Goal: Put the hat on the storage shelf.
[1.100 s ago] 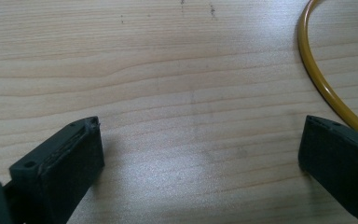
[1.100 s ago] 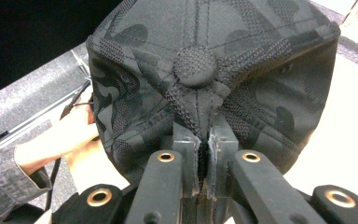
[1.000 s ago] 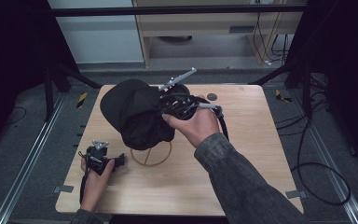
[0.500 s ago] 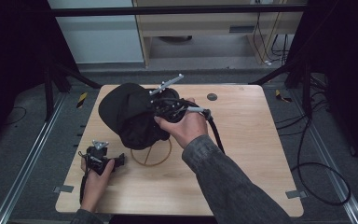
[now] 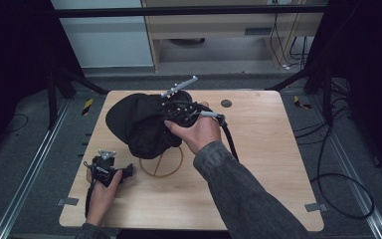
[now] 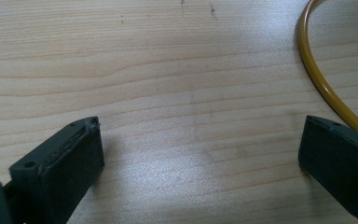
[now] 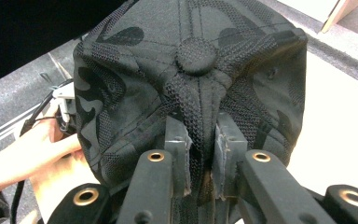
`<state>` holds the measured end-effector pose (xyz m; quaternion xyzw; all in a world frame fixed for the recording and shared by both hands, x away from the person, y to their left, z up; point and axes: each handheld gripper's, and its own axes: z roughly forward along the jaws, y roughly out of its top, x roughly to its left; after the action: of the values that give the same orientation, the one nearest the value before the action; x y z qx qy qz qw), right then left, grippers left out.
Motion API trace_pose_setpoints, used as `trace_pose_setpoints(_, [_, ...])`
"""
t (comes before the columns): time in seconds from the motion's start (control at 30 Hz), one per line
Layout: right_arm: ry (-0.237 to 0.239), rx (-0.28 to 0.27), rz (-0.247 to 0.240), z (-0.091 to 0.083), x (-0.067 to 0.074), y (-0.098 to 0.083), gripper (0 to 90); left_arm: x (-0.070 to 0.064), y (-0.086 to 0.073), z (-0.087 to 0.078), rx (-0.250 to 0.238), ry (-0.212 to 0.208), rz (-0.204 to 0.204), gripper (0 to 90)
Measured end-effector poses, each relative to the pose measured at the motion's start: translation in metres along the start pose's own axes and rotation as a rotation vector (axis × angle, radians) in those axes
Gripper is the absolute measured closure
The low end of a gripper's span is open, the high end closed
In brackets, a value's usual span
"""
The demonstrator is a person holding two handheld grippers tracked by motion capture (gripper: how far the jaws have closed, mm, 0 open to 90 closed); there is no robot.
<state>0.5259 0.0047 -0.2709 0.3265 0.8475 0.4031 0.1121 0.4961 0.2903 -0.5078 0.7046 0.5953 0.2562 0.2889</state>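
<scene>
Here, at the near left of the table (image 5: 278,164), the left gripper (image 5: 110,171) is resting in the person's hand with its jaws standing wide apart over bare wood, nothing between them. Just right of it, a yellow ring (image 5: 162,160) is lying flat. Above the ring's far side, the right gripper (image 5: 171,117) is pinching a fold of the black cap (image 7: 186,88), though its jaws have just been easing apart; the cap is hanging left of centre

The black cap (image 5: 142,124) and yellow ring (image 5: 161,162) crowd the table (image 5: 268,164) at centre frame; a small dark disc (image 5: 226,103) sits upper centre. The table's right half lies open.
</scene>
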Motion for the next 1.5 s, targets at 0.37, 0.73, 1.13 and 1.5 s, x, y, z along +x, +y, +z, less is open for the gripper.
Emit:
trace_pose_setpoints(0.37, [0.007, -0.005, 0.003, 0.0012, 0.0004, 0.0029, 75.0, 0.0001, 0.0000, 0.0000, 0.000, 0.000, 0.001, 0.0])
trace_pose_setpoints(0.73, [-0.003, -0.005, 0.016, 0.0002, -0.0018, 0.0033, 66.4, 0.0000, 0.0000, 0.0000, 0.000, 0.000, 0.000, 0.0])
trace_pose_setpoints(1.13, [-0.005, -0.005, 0.026, -0.0027, -0.0018, 0.0019, 54.8, 0.0000, 0.0000, 0.0000, 0.000, 0.000, 0.000, 0.0])
trace_pose_setpoints(1.5, [0.009, -0.001, 0.041, -0.0081, -0.0011, -0.0016, 45.3, 0.0000, 0.0000, 0.0000, 0.000, 0.000, 0.000, 0.0])
